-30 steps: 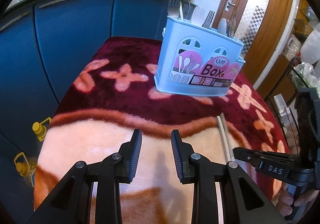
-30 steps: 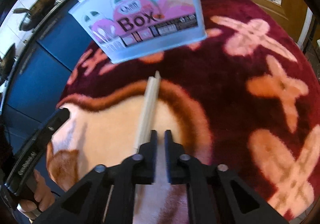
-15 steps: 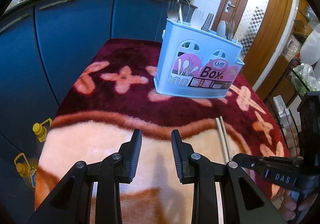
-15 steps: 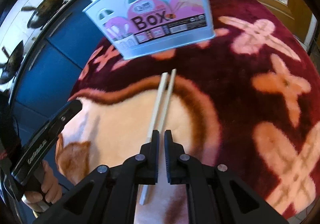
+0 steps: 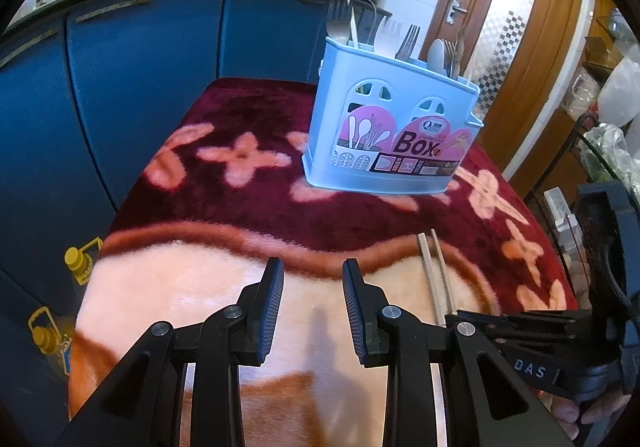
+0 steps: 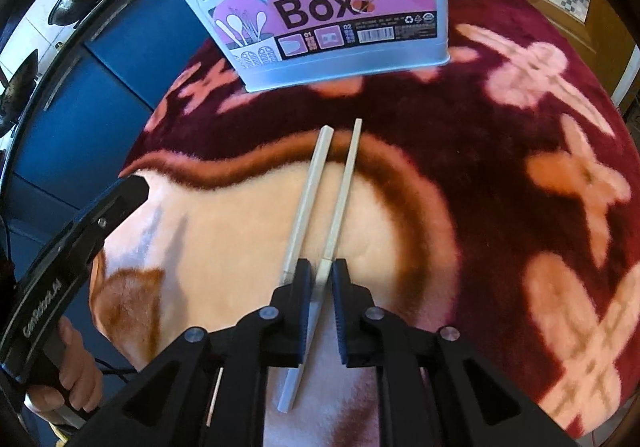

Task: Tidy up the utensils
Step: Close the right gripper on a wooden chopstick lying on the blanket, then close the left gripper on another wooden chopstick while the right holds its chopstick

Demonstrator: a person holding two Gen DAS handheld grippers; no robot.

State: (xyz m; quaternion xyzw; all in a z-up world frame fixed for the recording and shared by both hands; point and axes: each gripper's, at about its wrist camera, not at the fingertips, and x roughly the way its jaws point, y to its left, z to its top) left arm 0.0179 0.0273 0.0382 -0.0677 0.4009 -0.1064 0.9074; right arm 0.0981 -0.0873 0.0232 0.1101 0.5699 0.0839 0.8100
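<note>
Two pale chopsticks lie side by side on the patterned blanket. In the right wrist view my right gripper [image 6: 320, 273] is shut on the right chopstick [image 6: 344, 183] near its end; the left chopstick [image 6: 308, 199] lies beside the left finger and runs under it. The light blue utensil box [image 6: 320, 11] stands beyond them, with forks and spoons in it. In the left wrist view my left gripper [image 5: 312, 275] is open and empty above the peach part of the blanket, left of the chopsticks [image 5: 434, 279] and short of the box [image 5: 392, 127].
The maroon and peach blanket [image 5: 240, 207] covers the table. Blue cabinets [image 5: 120, 87] stand at the left and behind, with woks on the counter. A wooden door [image 5: 504, 47] and a rack with bags are at the right.
My right gripper has moved forward and to the right, and has closed around the right chopstick. The two chopsticks now lie slightly apart. My left gripper has barely moved.
</note>
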